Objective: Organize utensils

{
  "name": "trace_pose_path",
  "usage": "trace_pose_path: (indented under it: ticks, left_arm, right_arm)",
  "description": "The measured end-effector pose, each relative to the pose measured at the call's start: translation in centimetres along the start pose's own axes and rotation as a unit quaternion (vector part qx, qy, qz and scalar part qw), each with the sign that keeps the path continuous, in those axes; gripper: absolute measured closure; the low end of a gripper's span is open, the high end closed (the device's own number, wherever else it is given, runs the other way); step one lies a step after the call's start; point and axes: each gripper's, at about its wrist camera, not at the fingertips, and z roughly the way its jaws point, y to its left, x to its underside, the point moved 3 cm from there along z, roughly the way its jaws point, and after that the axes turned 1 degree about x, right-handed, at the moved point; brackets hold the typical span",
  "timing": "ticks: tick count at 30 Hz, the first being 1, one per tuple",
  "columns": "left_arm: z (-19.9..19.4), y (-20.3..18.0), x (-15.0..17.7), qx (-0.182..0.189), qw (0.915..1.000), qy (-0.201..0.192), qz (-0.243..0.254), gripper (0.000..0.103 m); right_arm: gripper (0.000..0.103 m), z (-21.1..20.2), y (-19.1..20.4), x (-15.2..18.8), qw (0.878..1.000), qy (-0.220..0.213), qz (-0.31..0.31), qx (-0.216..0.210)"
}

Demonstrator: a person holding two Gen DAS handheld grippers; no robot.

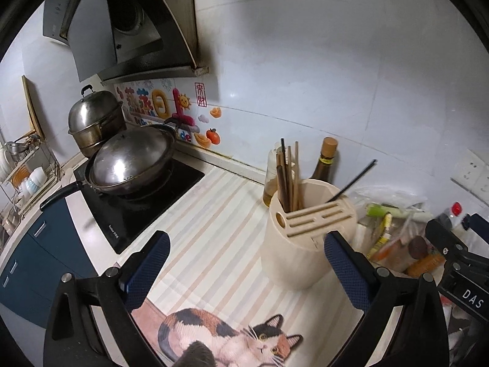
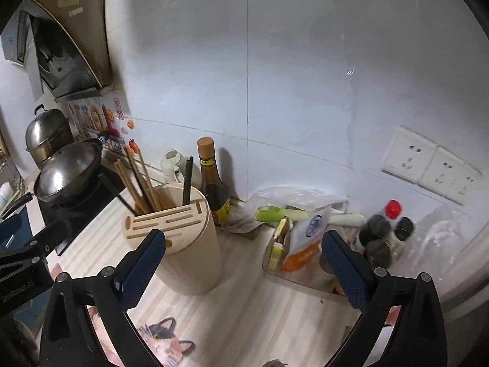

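A cream utensil holder (image 1: 301, 238) with knife slots stands upright on the striped counter; it also shows in the right wrist view (image 2: 186, 244). Several wooden chopsticks (image 1: 290, 177) stand in its open compartment, with black chopsticks (image 1: 354, 180) leaning out to the side. In the right wrist view the wooden chopsticks (image 2: 140, 180) lean left and a black pair (image 2: 187, 183) stands upright. My left gripper (image 1: 246, 269) is open and empty, just in front of the holder. My right gripper (image 2: 243, 263) is open and empty, to the holder's right.
A lidded wok (image 1: 131, 159) sits on the black cooktop (image 1: 137, 208), a steamer pot (image 1: 94, 119) behind it. A dark sauce bottle (image 2: 214, 189) stands behind the holder. A clear tray (image 2: 293, 272) with packets, leek (image 2: 287, 214) and spice bottles (image 2: 391, 217) is at right. A cat mat (image 1: 232, 339) lies at the front.
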Motion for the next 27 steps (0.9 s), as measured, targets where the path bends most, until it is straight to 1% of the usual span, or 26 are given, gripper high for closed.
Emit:
trace_pose_path:
  ticks: [5,10,14,17,20,24,27]
  left_arm:
    - [-5.6,0.4,1.5,0.008,0.9995,-0.029,0.006,0.0]
    - [-11.4,1.4,3.6,0.017,0.9987,-0.048,0.011,0.0]
    - [-15.6,2.3,5.2,0.021,0.9981,-0.056,0.013,0.0]
    - [-18.3,3.0,6.4,0.028,0.9977,-0.062,0.009,0.0]
    - [-20.2,3.3,7.3,0.03,0.9974,-0.065,0.013,0.0]
    - [-21.9,3.4,8.2,0.038,0.997,-0.066,0.015,0.0]
    - [-22.9,3.4,8.6,0.037,0.9967,-0.07,0.015,0.0]
  right_arm:
    - [0.0,-5.8,-0.3,1.4,1.0,-0.027,0.004,0.003]
    - [0.0,-12.7,-0.1,3.8,0.999,-0.05,0.013,0.013]
    - [0.0,-18.2,0.2,6.0,0.998,-0.062,0.02,0.021]
    - [0.0,-21.4,0.5,7.4,0.997,-0.069,0.025,0.021]
    - [0.0,-24.6,0.8,8.7,0.996,-0.079,0.026,0.023]
    - [0.0,-27.2,0.9,9.9,0.996,-0.08,0.027,0.022]
    - [0.0,-28.6,0.8,10.3,0.995,-0.088,0.023,0.031]
